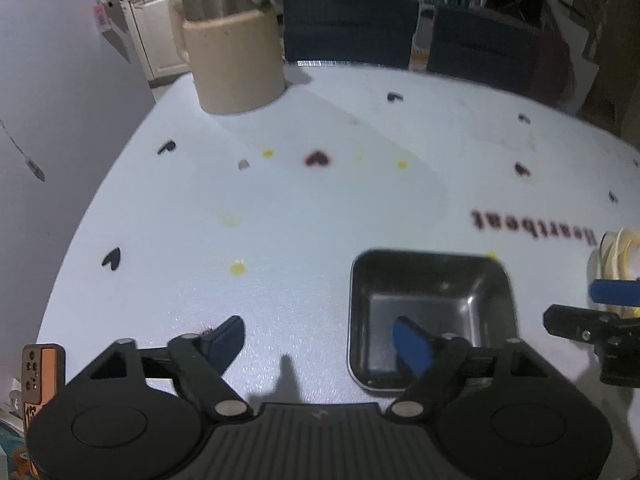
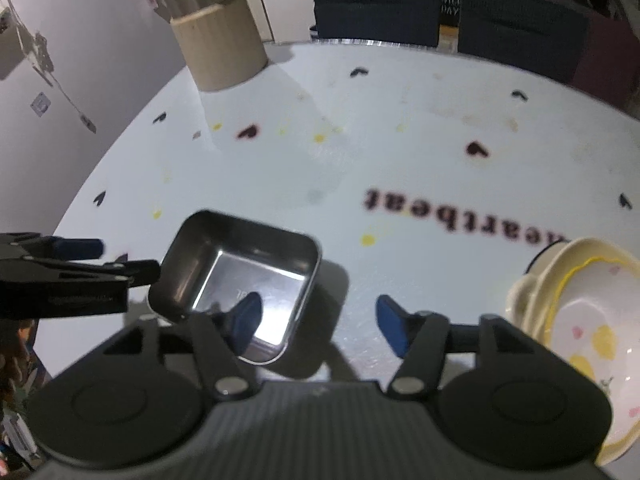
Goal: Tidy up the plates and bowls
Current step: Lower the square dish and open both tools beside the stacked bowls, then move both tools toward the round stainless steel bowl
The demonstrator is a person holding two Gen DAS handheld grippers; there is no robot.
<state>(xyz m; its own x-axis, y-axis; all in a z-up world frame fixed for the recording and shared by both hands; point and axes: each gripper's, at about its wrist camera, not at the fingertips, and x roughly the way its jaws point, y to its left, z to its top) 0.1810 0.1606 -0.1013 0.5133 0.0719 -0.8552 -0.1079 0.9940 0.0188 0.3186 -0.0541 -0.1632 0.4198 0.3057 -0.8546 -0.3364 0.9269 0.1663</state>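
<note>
Square metal dish (image 1: 430,312) sits flat on the white tablecloth (image 1: 304,208), just ahead of me and between my two tools. No earlier view is at hand, so I speak only of how things stand. My left gripper (image 1: 320,340) has its blue-padded fingers (image 1: 412,346) spread wide apart; the one on the dish side hangs over the dish's near wall, the other over bare cloth, and neither pad presses on anything. From the right wrist view the same dish (image 2: 240,280) looks shiny inside, with rounded corners. My right gripper (image 2: 316,324) is also spread wide: one pad hangs over the dish's interior, the other over the cloth beside it, and I grip nothing. Whether that pad touches the dish floor I cannot tell.

To the right of my right gripper stands a stack of cream bowls (image 2: 576,332), the top one white inside with yellow and pink marks; it is near the dish but apart from it. In the left wrist view only the edge of that stack (image 1: 616,256) shows, behind my right tool's fingers.

Farther back on the table stands a beige ribbed container (image 1: 236,64), well apart from the dish. The cloth bears small dark hearts, yellow spots and a printed word. Two dark chairs (image 2: 376,4) stand at the far edge.
</note>
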